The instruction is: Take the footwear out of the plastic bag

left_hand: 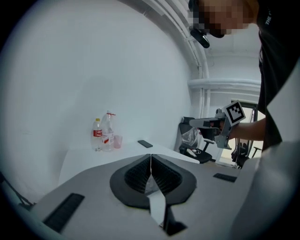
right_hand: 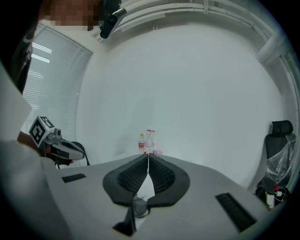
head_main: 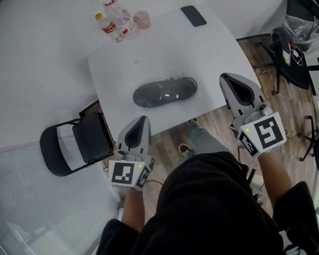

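bare table around bagged shoe, bottles and phone at far edge, folding chair probably crowding left

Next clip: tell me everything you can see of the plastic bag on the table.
The plastic bag is clear, glossy and crinkled. It lies flat on the white table, by the edge nearest the person, wrapped round a dark shoe that lies left to right in the head view. Its opening cannot be made out. Only the table touches it: the left gripper and right gripper, both shut and empty, hang short of it.
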`<state>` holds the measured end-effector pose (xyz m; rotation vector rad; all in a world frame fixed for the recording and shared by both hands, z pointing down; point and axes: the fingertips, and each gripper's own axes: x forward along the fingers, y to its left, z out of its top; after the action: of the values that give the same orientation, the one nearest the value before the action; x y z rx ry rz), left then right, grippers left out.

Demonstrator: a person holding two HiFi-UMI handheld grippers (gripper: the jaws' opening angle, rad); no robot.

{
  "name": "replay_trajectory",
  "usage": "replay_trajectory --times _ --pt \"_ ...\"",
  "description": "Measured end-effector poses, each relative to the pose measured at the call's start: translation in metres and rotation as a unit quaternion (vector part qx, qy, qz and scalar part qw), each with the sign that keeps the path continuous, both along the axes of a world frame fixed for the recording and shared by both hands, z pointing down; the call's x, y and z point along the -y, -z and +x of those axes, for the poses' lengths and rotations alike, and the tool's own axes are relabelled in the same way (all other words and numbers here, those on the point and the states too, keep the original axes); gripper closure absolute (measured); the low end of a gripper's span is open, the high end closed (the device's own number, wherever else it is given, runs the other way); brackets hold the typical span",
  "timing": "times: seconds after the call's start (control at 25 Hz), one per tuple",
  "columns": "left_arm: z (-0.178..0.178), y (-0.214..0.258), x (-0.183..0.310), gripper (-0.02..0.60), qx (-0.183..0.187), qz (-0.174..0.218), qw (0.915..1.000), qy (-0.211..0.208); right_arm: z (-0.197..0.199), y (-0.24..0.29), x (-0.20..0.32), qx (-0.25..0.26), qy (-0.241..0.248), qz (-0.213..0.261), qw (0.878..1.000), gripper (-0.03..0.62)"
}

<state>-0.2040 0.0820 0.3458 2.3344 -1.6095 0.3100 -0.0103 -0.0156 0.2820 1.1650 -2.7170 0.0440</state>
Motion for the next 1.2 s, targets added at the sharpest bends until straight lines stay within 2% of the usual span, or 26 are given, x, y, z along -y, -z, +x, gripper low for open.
replay_trajectory --times 0.12,0.28,0.32,0.36,0.4,0.52,0.6,0.64,0.76,0.84,1.08,1.2 --pt "-0.011 -0.027 0.028 0.557 0.034 -0.051 0.9969 -0.05 -0.005 0.0 0.025 0.002 0.007 0.002 1.0 0.574" --pt "-0.028 -0.058 0.073 0.554 0.088 -0.114 0.9838 -0.107 -0.008 -0.001 0.059 0.003 0.013 0.004 1.0 0.574" --pt "-0.029 -0.066 0.082 0.499 0.102 -0.13 0.9781 -0.126 -0.008 -0.001 0.066 0.003 0.015 0.005 1.0 0.574" --pt "-0.029 -0.076 0.089 0.315 0.116 -0.15 0.9705 -0.149 -0.008 -0.002 0.072 0.003 0.018 0.006 1.0 0.574" --pt "-0.028 -0.086 0.095 0.236 0.13 -0.17 0.9615 -0.173 -0.009 -0.004 0.077 0.003 0.02 0.007 1.0 0.574" --pt "-0.025 -0.117 0.112 0.218 0.174 -0.203 0.9379 -0.221 -0.01 -0.011 0.093 0.003 0.028 0.004 1.0 0.574" --pt "-0.025 -0.14 0.123 0.202 0.204 -0.228 0.9185 -0.25 -0.011 -0.012 0.106 0.003 0.035 0.004 0.999 0.574" --pt "-0.025 -0.153 0.127 0.193 0.22 -0.246 0.9055 -0.266 -0.011 -0.012 0.112 0.003 0.038 0.005 0.999 0.574" --pt "-0.033 -0.195 0.131 0.158 0.268 -0.304 0.8581 -0.315 -0.009 -0.014 0.126 -0.009 0.051 0.014 0.999 0.574" --pt "-0.037 -0.215 0.128 0.139 0.277 -0.34 0.83 -0.344 -0.007 -0.014 0.135 -0.019 0.056 0.021 0.998 0.574" --pt "-0.024 -0.236 0.101 0.135 0.194 -0.449 0.7717 -0.406 -0.007 -0.018 0.156 -0.031 0.068 0.026 0.997 0.574" --pt "-0.01 -0.229 0.08 0.135 0.126 -0.488 0.751 -0.427 -0.007 -0.021 0.163 -0.029 0.072 0.023 0.997 0.574"
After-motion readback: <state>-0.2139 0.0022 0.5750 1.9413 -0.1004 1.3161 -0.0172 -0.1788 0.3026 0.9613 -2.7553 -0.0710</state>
